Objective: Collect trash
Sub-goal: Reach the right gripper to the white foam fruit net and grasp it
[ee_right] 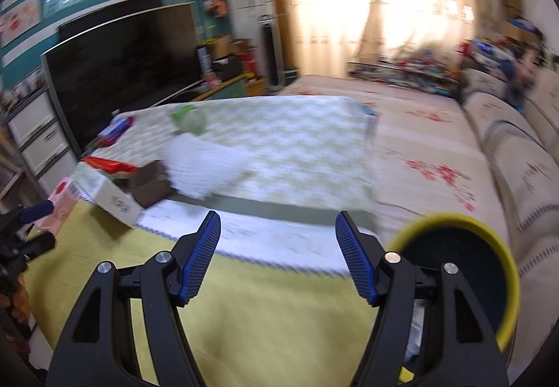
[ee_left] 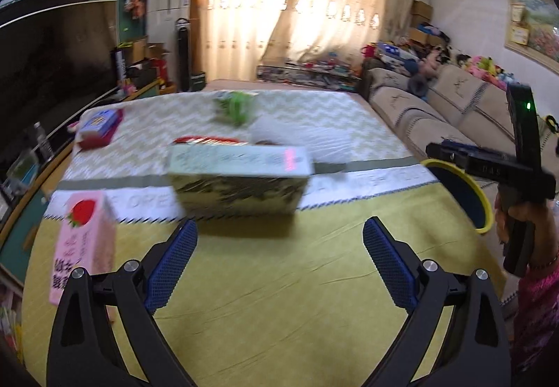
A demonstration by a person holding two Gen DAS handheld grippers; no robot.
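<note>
Trash lies on a low table under a yellow-green cloth [ee_left: 279, 282]. A pale green box [ee_left: 237, 181] sits just beyond my left gripper [ee_left: 281, 226], which is open and empty. A pink strawberry carton [ee_left: 85, 247] stands to its left. Farther back lie a green bag [ee_left: 236, 106], a blue and red packet [ee_left: 99, 126] and a red-striped wrapper [ee_left: 209, 140]. My right gripper [ee_right: 277, 217] is open and empty over the cloth. It sees the box [ee_right: 104, 191], a brown scrap [ee_right: 150, 184], a crumpled white sheet [ee_right: 199, 167] and, at its right, a yellow-rimmed bin [ee_right: 461, 268].
A large dark TV [ee_right: 118, 72] stands along the left wall, with white drawers [ee_right: 38, 142] beside it. A beige sofa [ee_left: 436, 114] piled with toys runs along the right. A flowered floor mat [ee_right: 429, 156] lies between table and sofa. Curtains hang at the back.
</note>
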